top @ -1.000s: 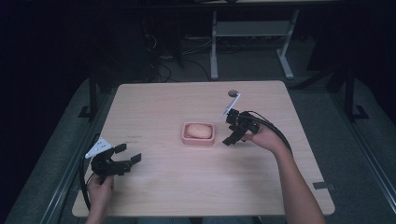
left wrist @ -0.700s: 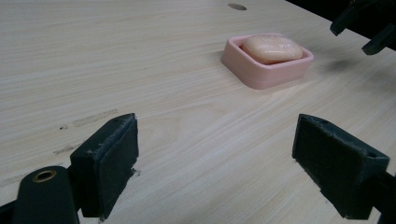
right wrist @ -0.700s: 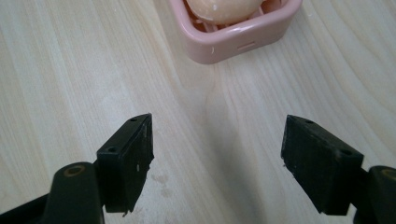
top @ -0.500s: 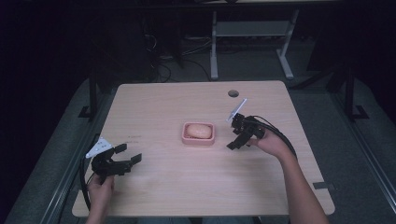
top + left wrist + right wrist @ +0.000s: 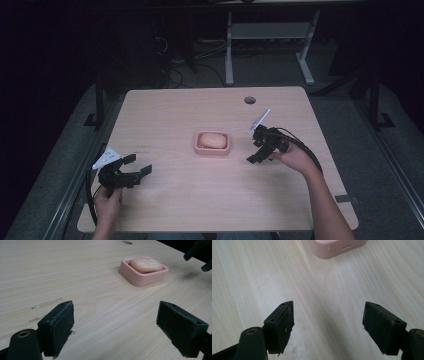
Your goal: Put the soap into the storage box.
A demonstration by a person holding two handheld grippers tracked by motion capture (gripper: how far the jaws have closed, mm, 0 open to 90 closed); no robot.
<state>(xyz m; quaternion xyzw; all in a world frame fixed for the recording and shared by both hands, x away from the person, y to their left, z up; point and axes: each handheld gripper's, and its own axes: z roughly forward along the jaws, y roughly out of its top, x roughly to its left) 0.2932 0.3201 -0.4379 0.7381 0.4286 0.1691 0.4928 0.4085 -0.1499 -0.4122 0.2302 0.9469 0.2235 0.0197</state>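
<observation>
A pink soap dish [image 5: 198,148] sits at the middle of the wooden table and holds a pale bar of soap [image 5: 212,140]. My right gripper [image 5: 254,146] hovers just right of the dish, open, with nothing between its fingers. Its own view shows the two black pads spread wide over bare wood, with a corner of the dish [image 5: 337,247] at the top. My left gripper [image 5: 139,164] rests open near the front left edge. From there the dish [image 5: 140,277] and soap [image 5: 146,264] lie ahead, with the right gripper's fingertips [image 5: 200,255] beyond them.
A round cable hole [image 5: 249,100] sits in the table [image 5: 200,200] near its far edge. Bare wood lies between the left gripper and the dish. Dark floor, cables and a white desk frame [image 5: 229,55] lie beyond the table.
The right gripper has drifted toward the near edge and slightly right, away from the cable hole. The left gripper, dish and soap have stayed put.
</observation>
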